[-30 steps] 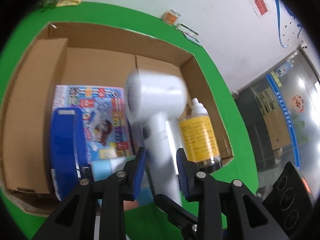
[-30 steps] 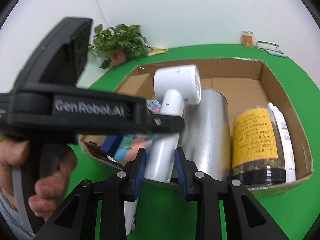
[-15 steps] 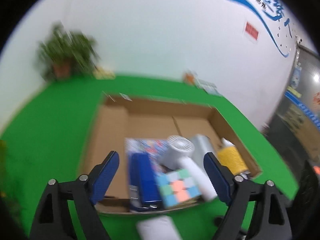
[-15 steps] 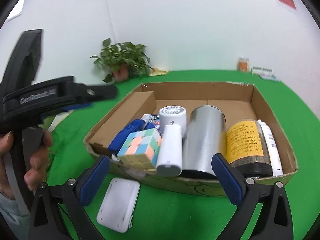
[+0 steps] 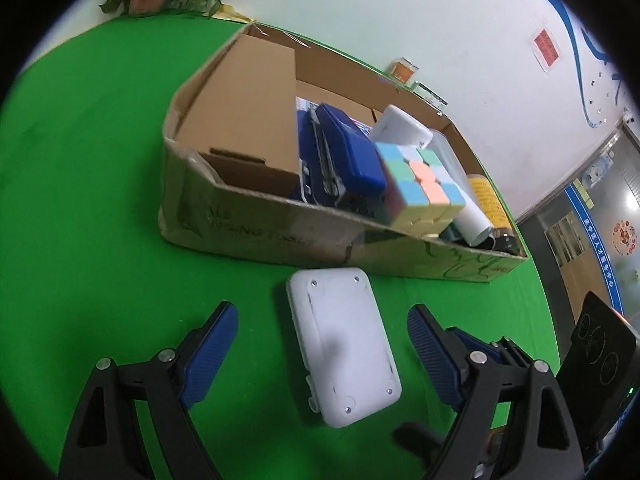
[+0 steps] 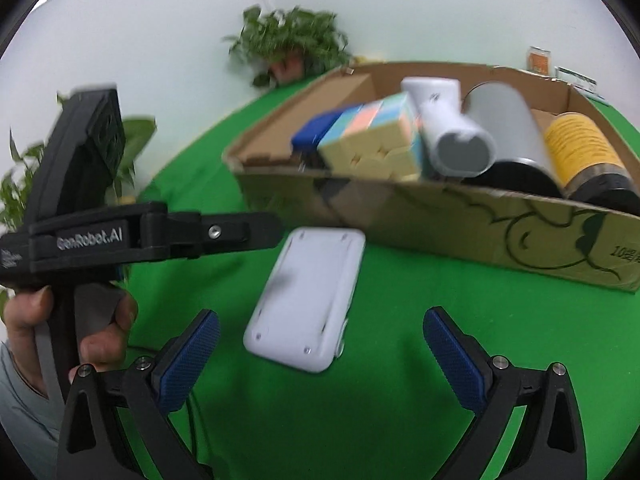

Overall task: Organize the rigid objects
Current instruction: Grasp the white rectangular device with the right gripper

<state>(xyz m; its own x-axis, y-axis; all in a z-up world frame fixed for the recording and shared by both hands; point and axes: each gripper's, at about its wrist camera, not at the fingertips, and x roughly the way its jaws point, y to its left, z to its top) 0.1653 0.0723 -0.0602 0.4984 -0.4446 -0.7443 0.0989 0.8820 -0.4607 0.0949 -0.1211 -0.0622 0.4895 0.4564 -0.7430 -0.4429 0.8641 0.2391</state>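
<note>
A white flat rectangular device (image 5: 342, 342) lies face down on the green table, just in front of the cardboard box (image 5: 256, 224). My left gripper (image 5: 322, 354) is open and empty, with its jaws on either side of the device. My right gripper (image 6: 320, 356) is open and empty too, close over the same device (image 6: 310, 294). The box (image 6: 460, 216) holds a pastel puzzle cube (image 5: 420, 184), a white hair dryer (image 6: 448, 128), a blue case (image 5: 344, 152), a silver can (image 6: 504, 120) and a yellow-labelled jar (image 6: 580, 152).
A folded cardboard insert (image 5: 248, 108) fills the box's left part. A potted plant (image 6: 292, 48) stands behind the box by the white wall. A small orange jar (image 5: 404, 71) sits at the table's far edge. The left gripper's body (image 6: 120, 236) and the hand holding it show left in the right wrist view.
Both grippers let go of the hair dryer, which now lies in the box. Both opened wide, pulled back and came down over the white device in front of the box.
</note>
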